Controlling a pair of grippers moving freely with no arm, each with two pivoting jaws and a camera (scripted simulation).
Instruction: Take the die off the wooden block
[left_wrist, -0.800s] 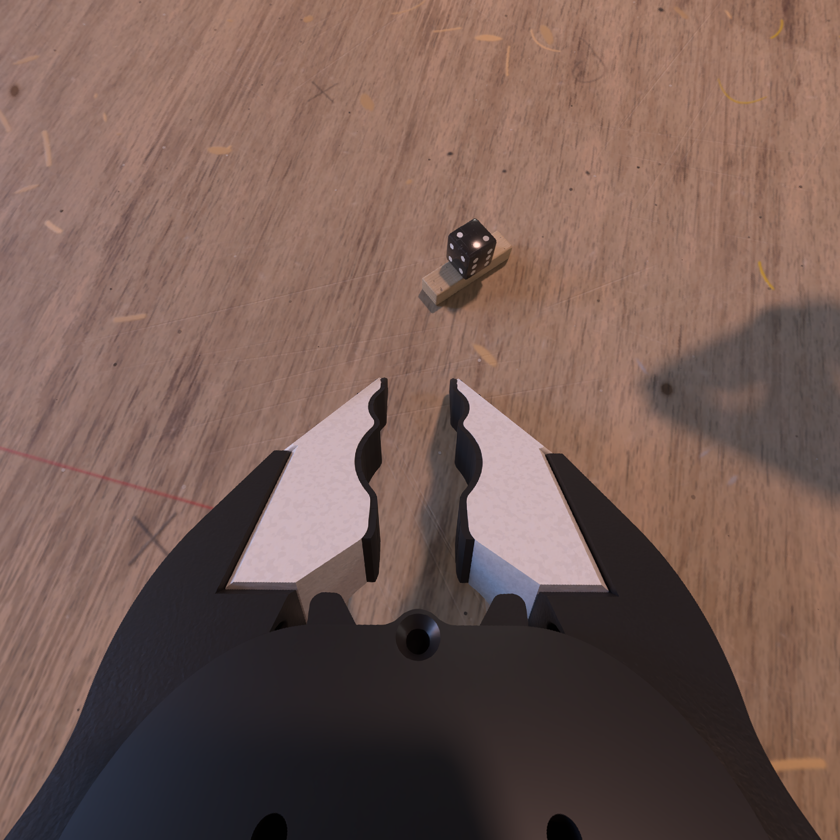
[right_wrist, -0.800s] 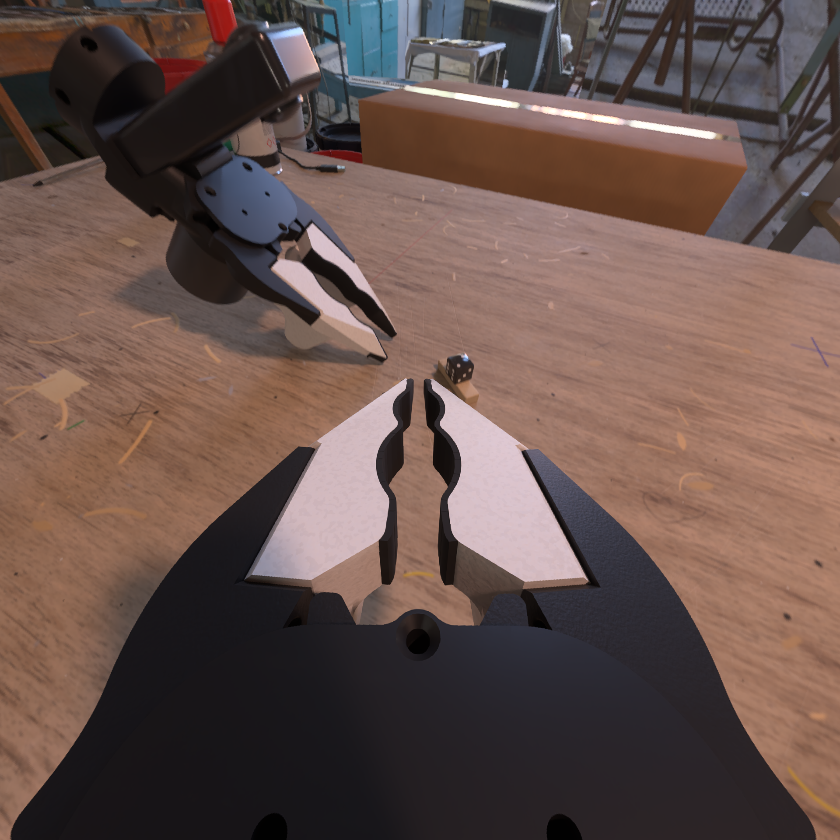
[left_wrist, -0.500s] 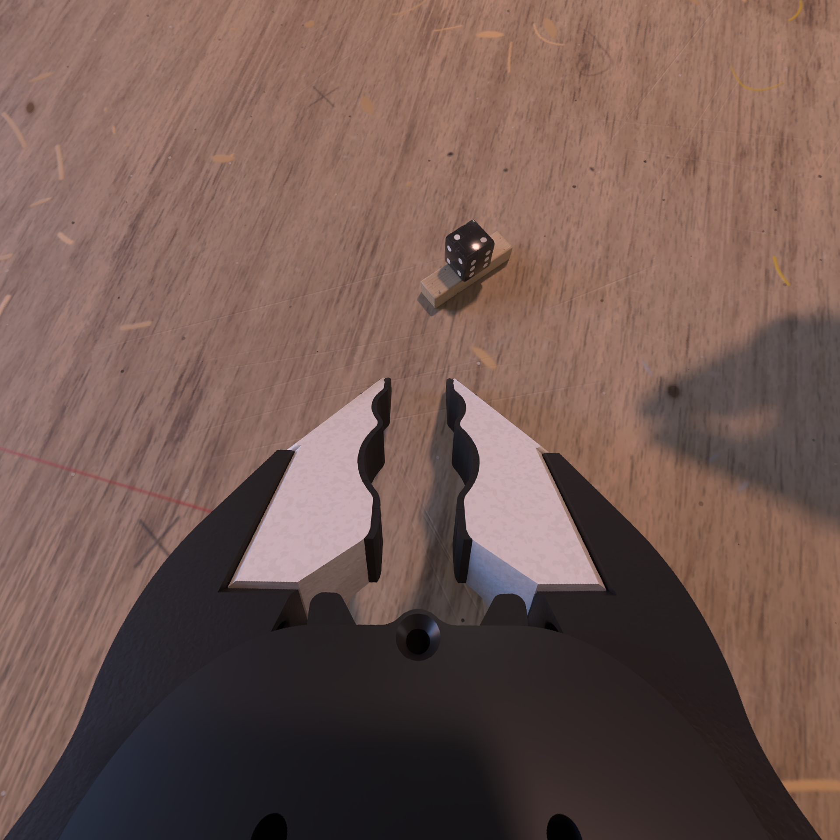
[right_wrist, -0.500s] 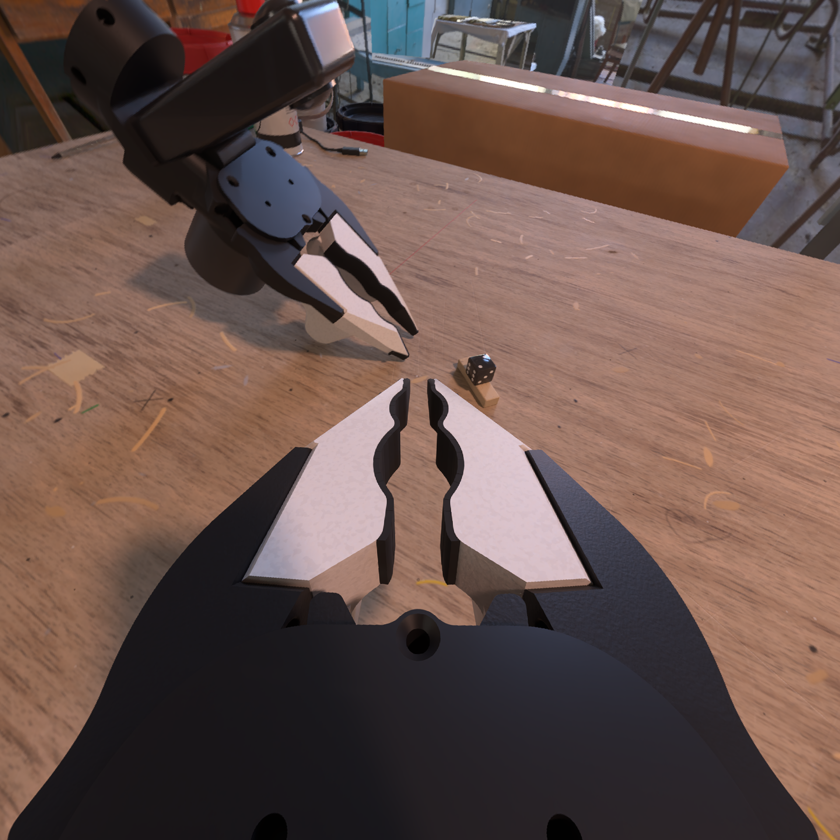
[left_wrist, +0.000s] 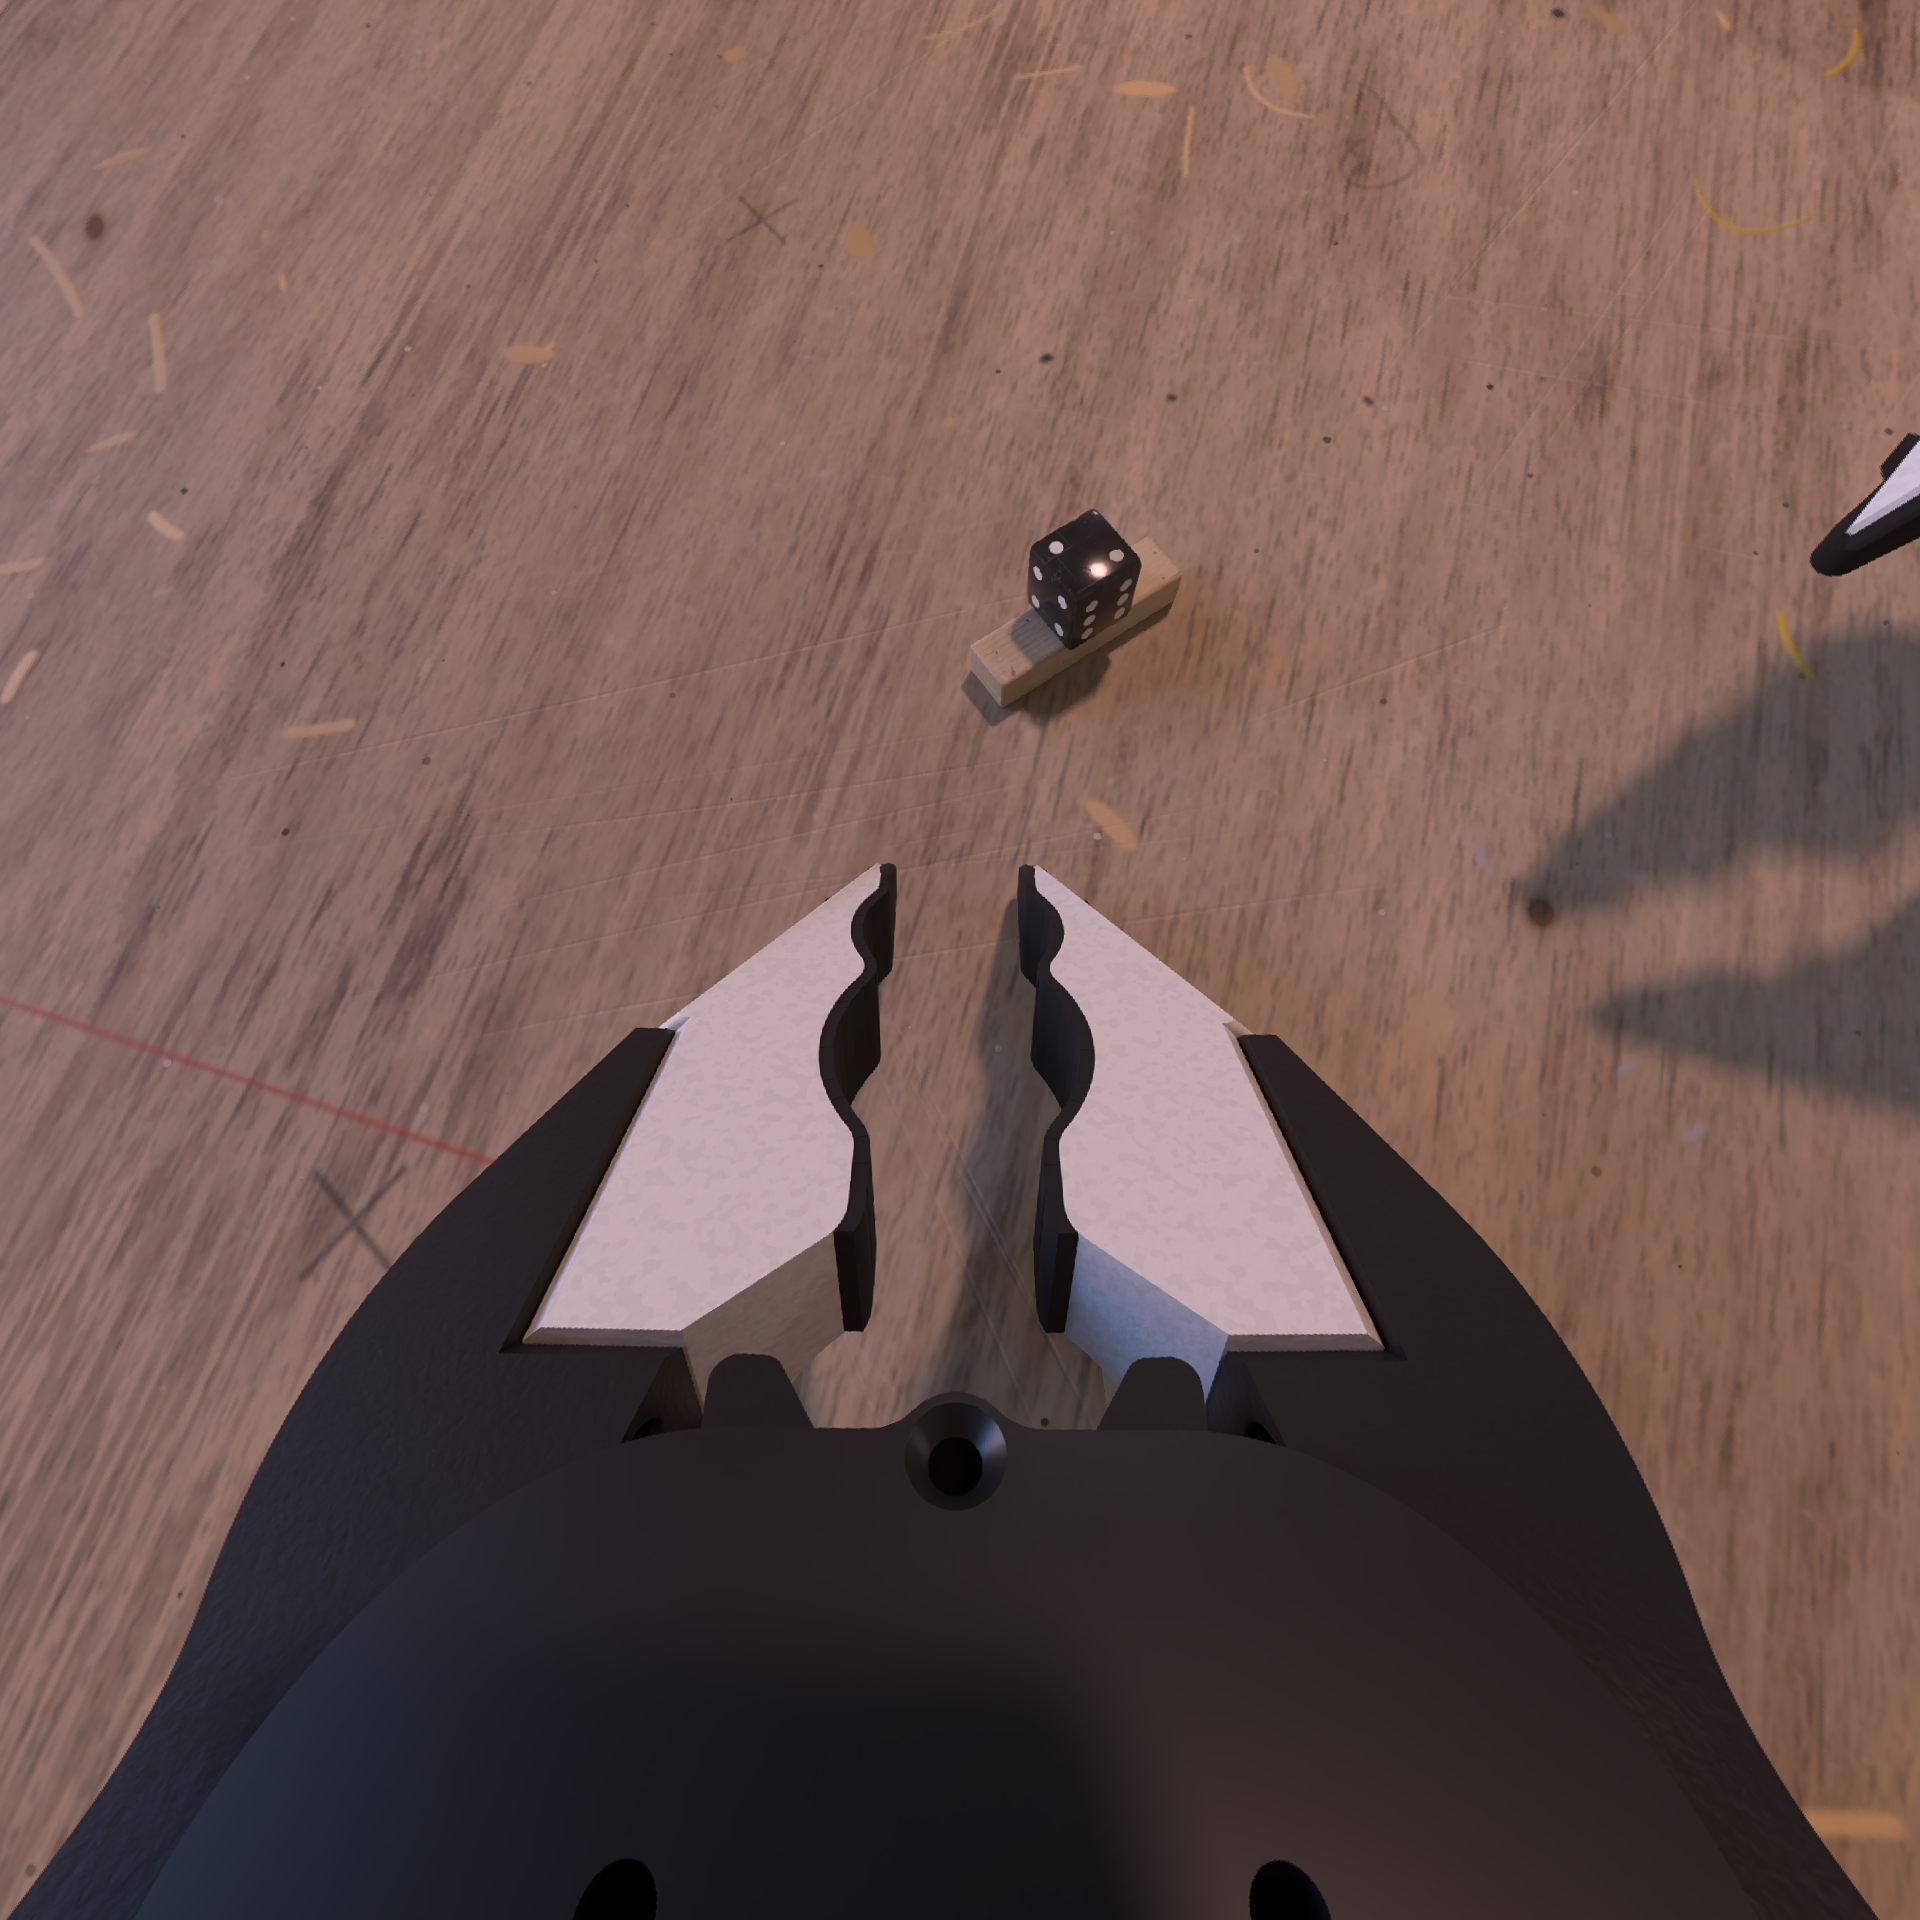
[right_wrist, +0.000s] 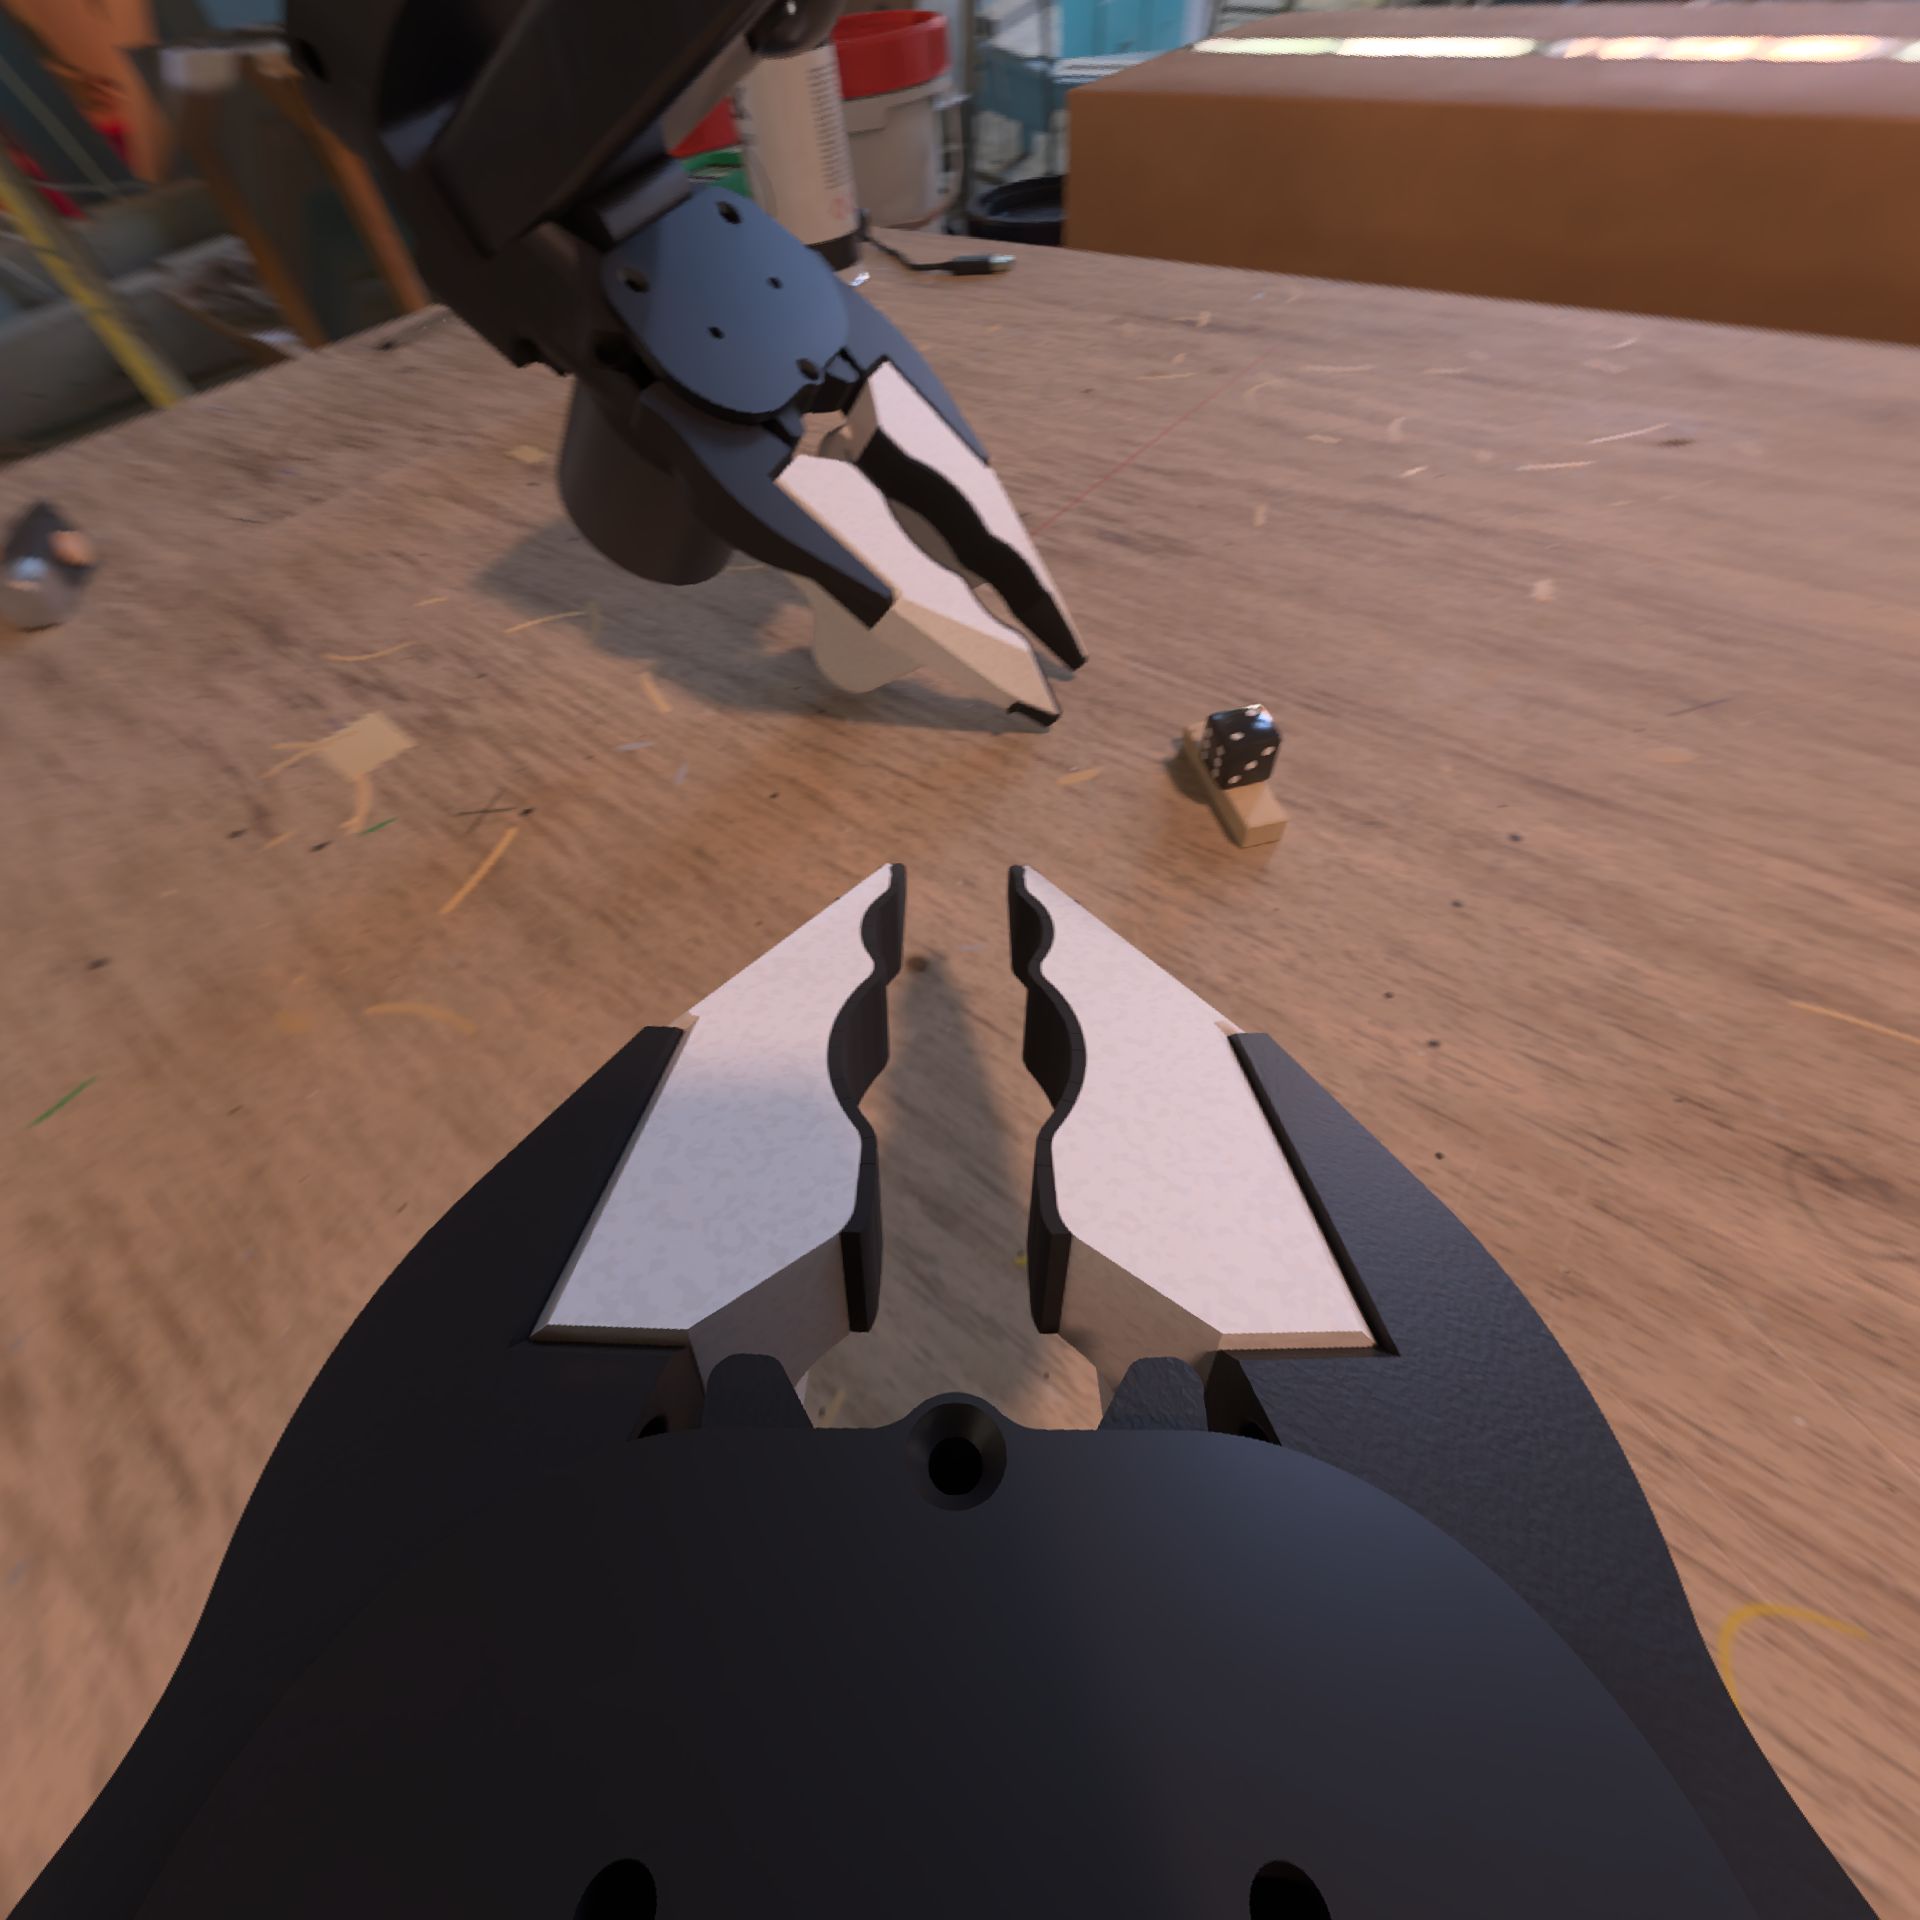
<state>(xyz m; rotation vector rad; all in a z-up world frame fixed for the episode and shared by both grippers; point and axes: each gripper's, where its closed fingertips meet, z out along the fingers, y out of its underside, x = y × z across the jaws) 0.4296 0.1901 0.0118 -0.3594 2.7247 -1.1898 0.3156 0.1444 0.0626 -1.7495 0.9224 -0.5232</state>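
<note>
A black die (left_wrist: 1084, 577) with white pips sits on a small pale wooden block (left_wrist: 1010, 655) that lies flat on the wooden table. My left gripper (left_wrist: 956, 878) is open and empty, above the table, with the die ahead and slightly right of its tips. In the right wrist view the die (right_wrist: 1242, 748) and block (right_wrist: 1255, 819) lie ahead and to the right of my right gripper (right_wrist: 956, 878), which is open and empty. The left gripper (right_wrist: 1060, 688) shows there tilted down, its tips just left of the die. A tip of the right gripper (left_wrist: 1881, 520) shows at the right edge of the left wrist view.
A large brown box (right_wrist: 1475, 177) stands beyond the table's far edge. A white bucket with a red lid (right_wrist: 873, 125) and a cable (right_wrist: 951, 265) are at the back. A small metal object (right_wrist: 36, 566) lies at the far left. Wood shavings are scattered on the tabletop (right_wrist: 1558, 623).
My right gripper's jaws have opened wider, and the die has shifted to the right in its view. The left gripper's jaws have narrowed slightly. The right gripper's tip has come into the left wrist view.
</note>
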